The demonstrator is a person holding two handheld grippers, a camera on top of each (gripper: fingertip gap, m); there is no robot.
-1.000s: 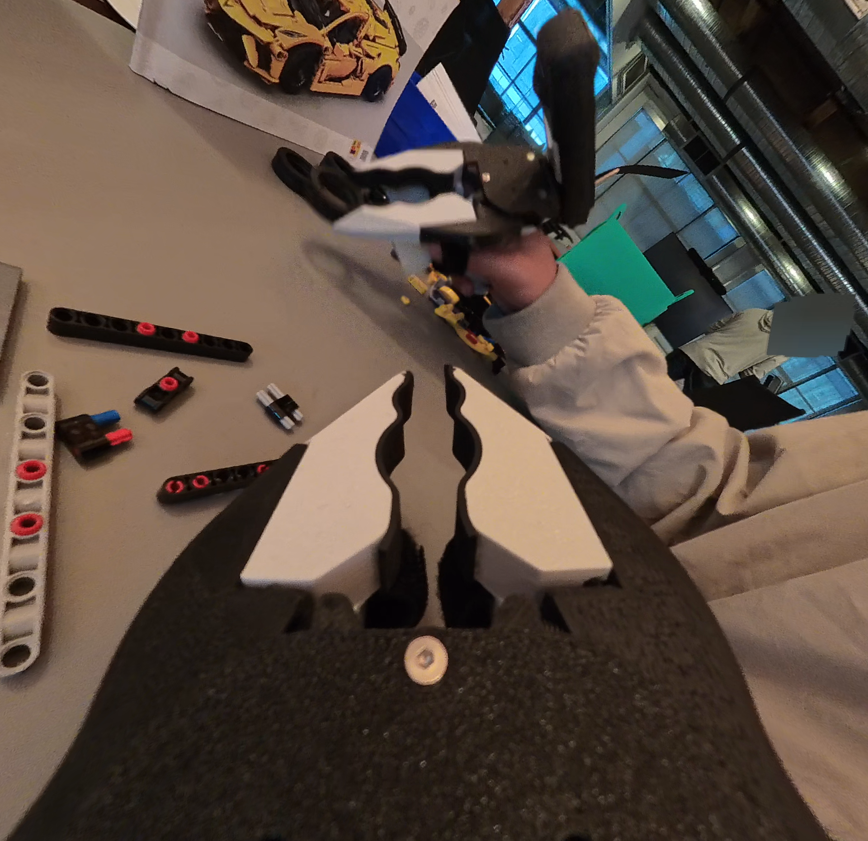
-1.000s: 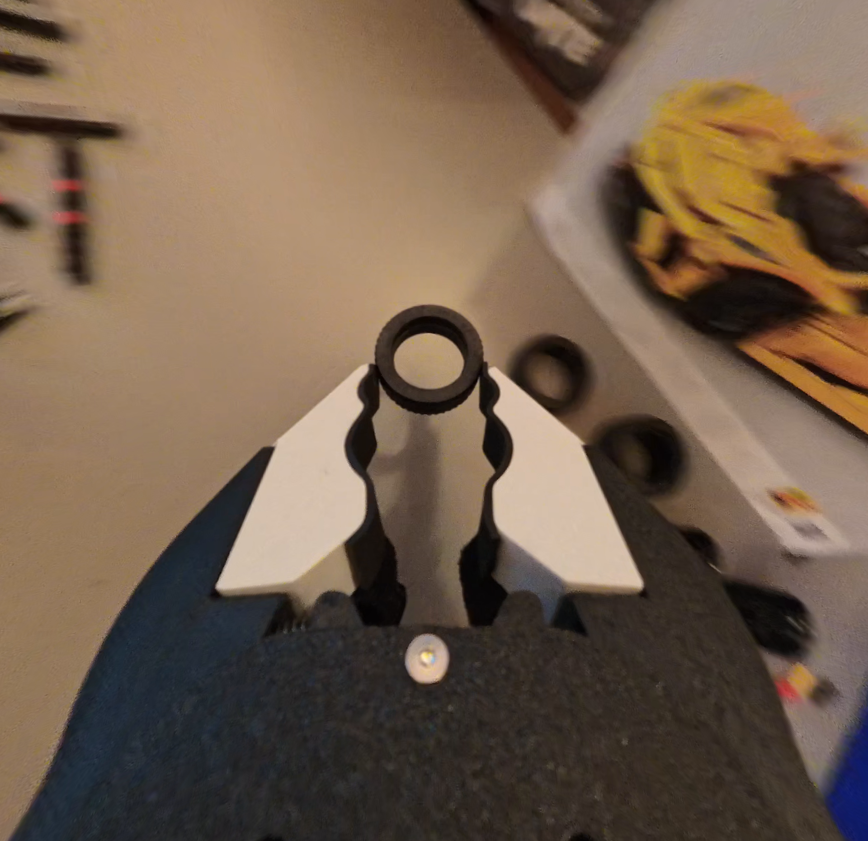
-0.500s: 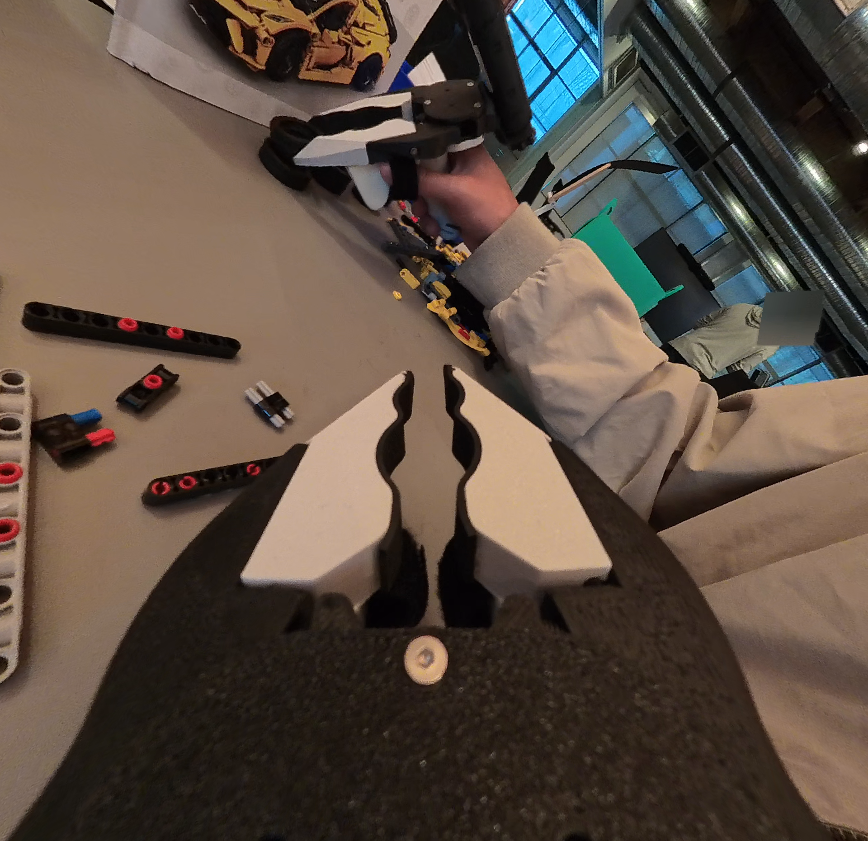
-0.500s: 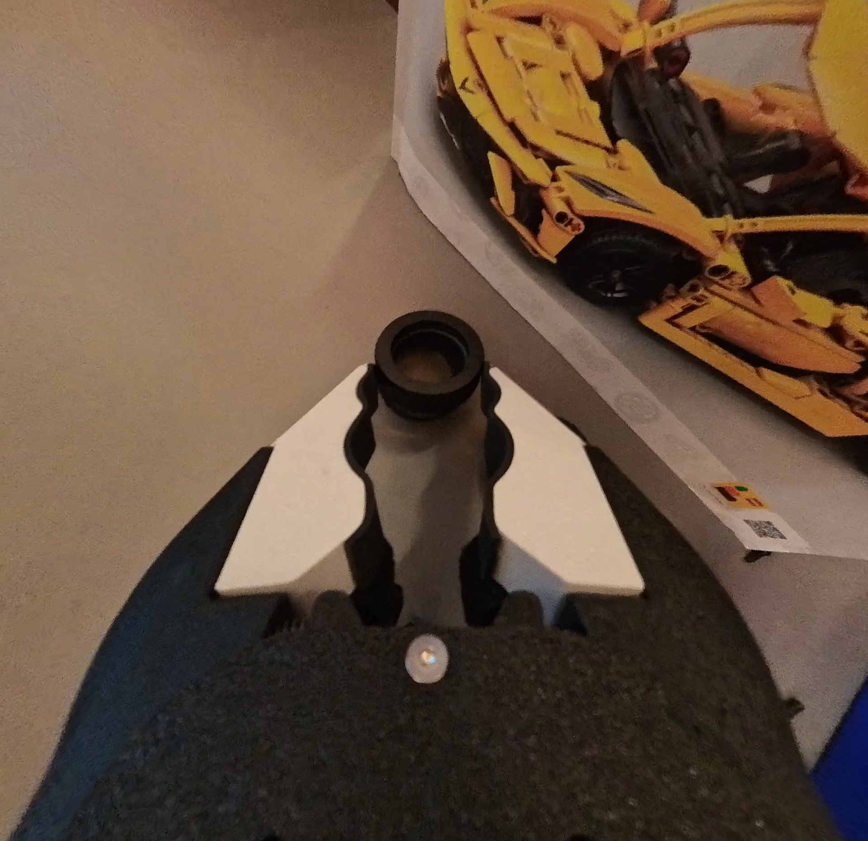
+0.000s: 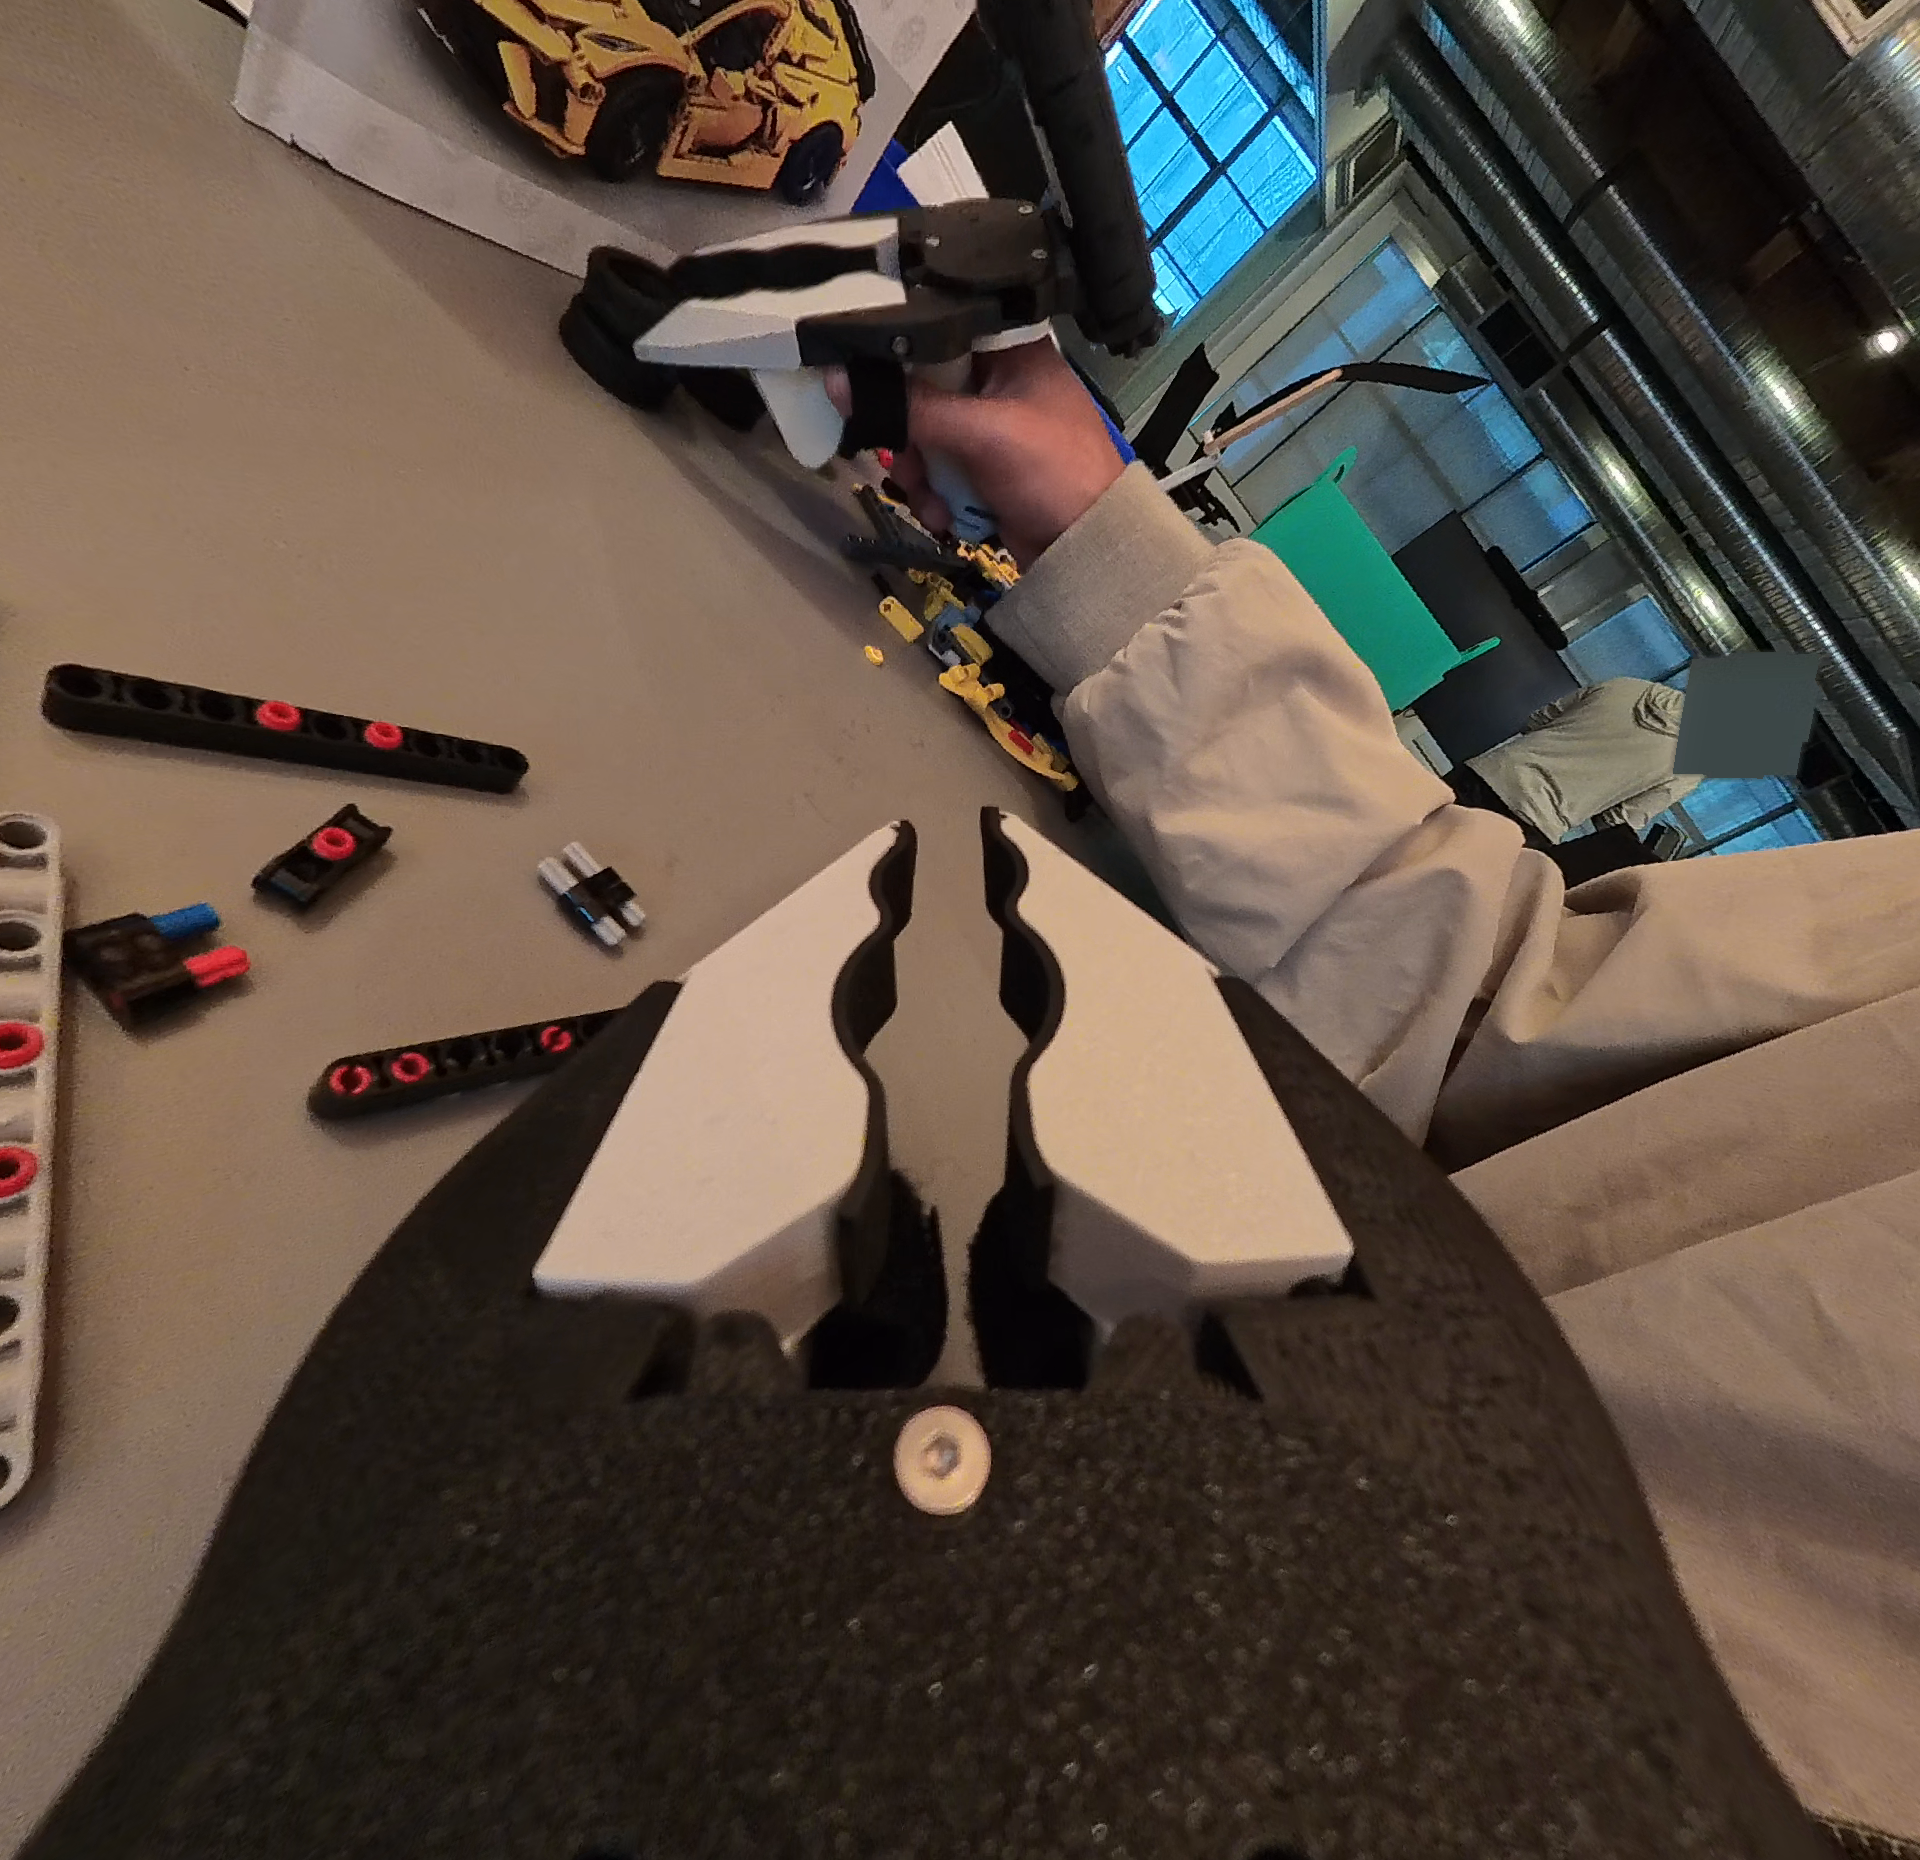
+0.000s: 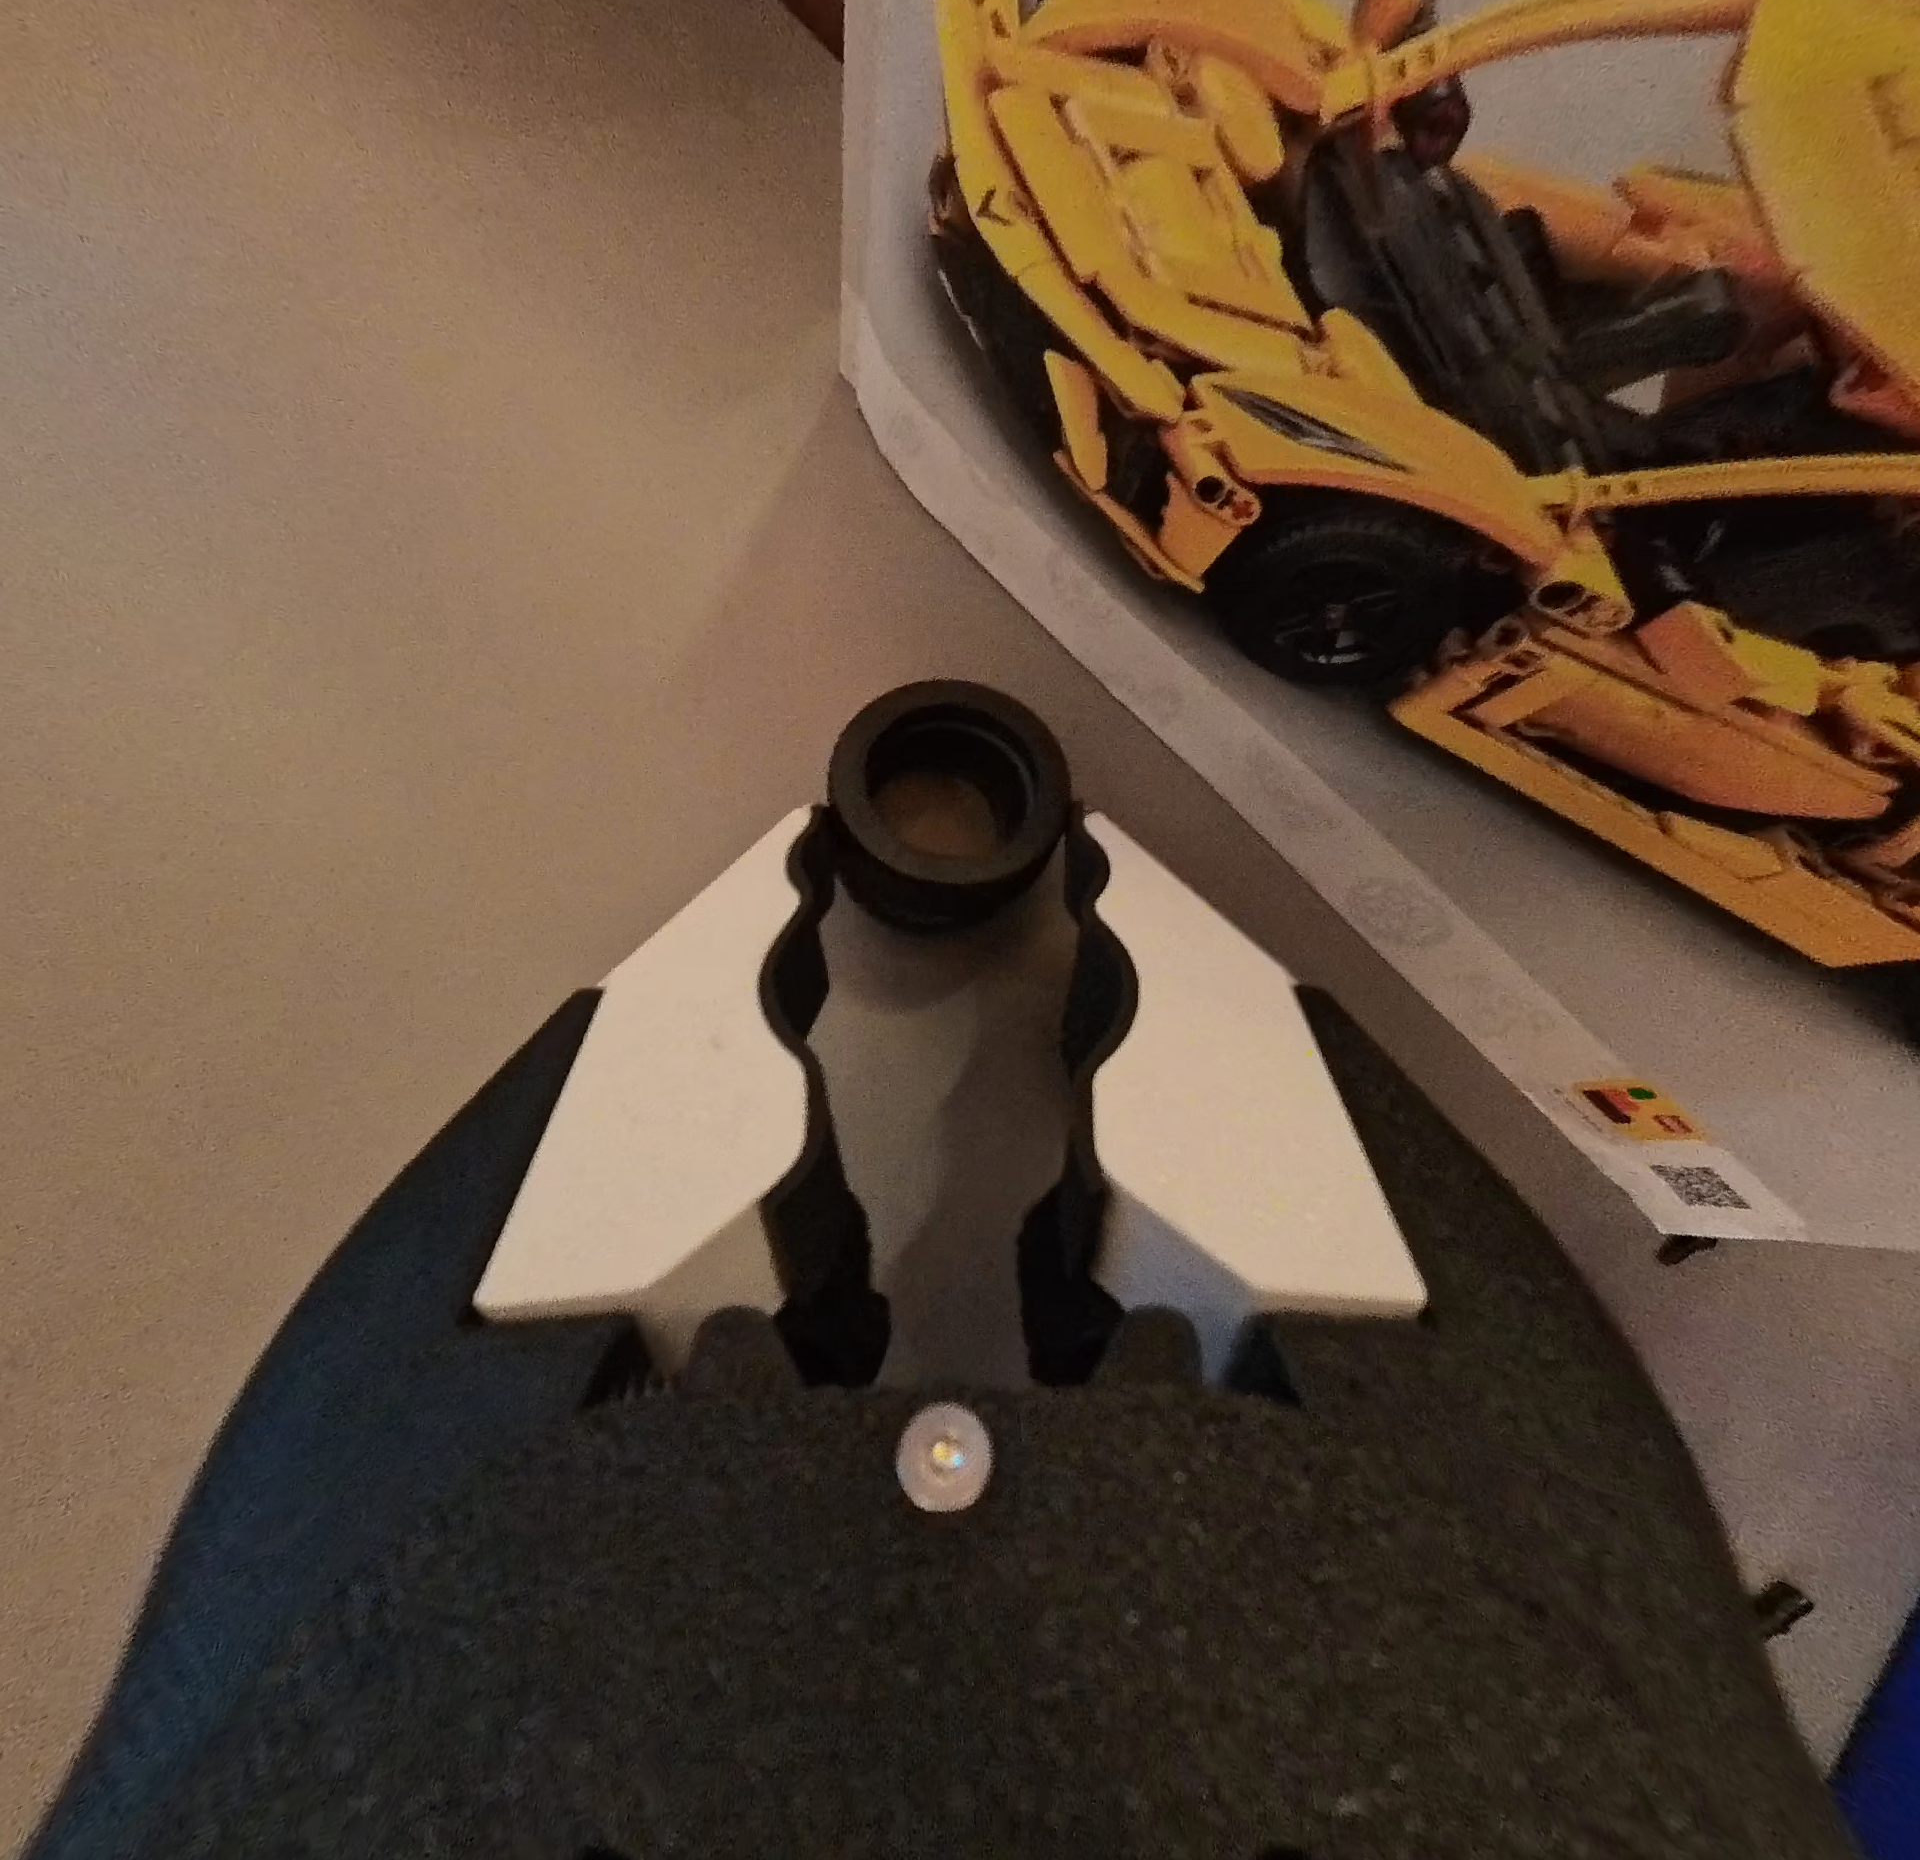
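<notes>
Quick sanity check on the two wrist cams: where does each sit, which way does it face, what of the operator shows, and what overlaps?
Left wrist view: sits behind the left gripper, looks across the table at loose black beams; the person's sleeve, hand and right gripper show.
Right wrist view: sits behind the right gripper, looks down at the table; only its own fingers show, clamped on a black tyre.
Shared: the yellow car picture, the table, the right gripper.
</notes>
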